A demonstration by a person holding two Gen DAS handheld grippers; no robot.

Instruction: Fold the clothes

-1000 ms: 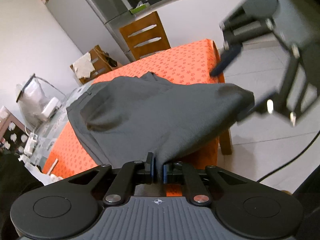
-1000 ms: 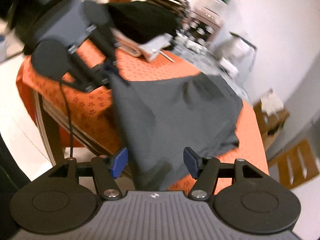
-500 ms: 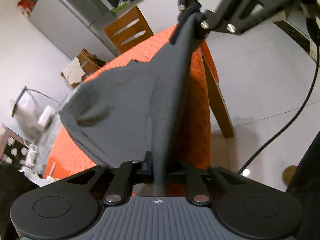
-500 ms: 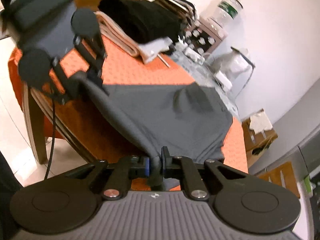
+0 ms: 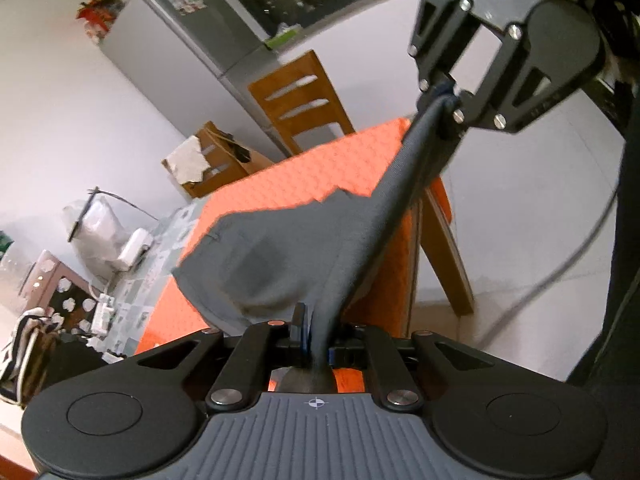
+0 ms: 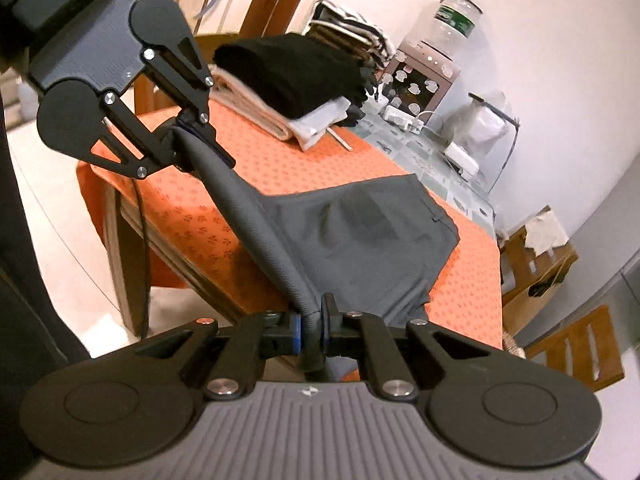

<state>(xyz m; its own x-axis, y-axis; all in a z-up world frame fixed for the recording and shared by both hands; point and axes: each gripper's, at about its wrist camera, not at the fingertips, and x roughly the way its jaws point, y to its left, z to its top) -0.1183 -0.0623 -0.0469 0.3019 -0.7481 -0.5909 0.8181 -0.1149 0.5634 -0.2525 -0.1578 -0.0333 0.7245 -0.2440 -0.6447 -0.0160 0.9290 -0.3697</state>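
Our left gripper is squeezed tight on one end of the gray shorts. Our right gripper has just closed and now pinches the other end. The edge of the cloth is pulled in a straight band between the two grippers, up in the air. The rest of the shorts hangs down from that band and lies on the table with the orange cloth. Part of the shorts droops over the near edge of the table.

A little farther back on the table we see a stack of folded clothes, black on top and pale below. It sits well apart from the shorts. Behind the stack is a small box with white knobs, and a water bottle stands on top of it. A clear bag is near the wall.

Past the far end of the table stands a wooden chair. A brown box sits on the floor beside it. A gray fridge stands at the back.
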